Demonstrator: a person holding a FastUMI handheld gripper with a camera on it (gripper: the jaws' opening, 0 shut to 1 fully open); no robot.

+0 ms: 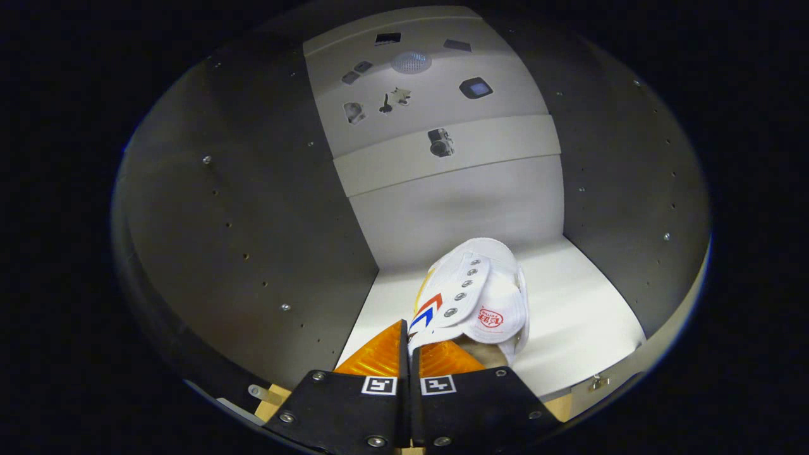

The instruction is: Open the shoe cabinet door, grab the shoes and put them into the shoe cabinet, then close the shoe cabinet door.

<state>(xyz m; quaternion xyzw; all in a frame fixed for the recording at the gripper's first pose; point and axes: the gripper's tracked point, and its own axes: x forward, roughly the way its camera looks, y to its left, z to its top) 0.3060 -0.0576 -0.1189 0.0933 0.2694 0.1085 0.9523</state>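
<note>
The white canvas shoe [475,297] with a red and blue chevron on its side, a row of metal eyelets and a red stamp on its tongue lies on the white shelf floor [569,303] inside the shoe cabinet, in the lower middle of the frame. Nearest the camera, at the bottom centre, the gripper [409,344] points into the cabinet with its two fingers drawn nearly together, only a thin slit between them, pinching the edge of the shoe's collar at its near end. The toe points away, toward the pale back panel [461,202]. Dark grey side walls [253,208] dotted with small peg holes and screws rise left and right of the shelf. Farther up, a lighter band crosses the back, and small dark stickers [440,142] are scattered over the upper centre.
</note>
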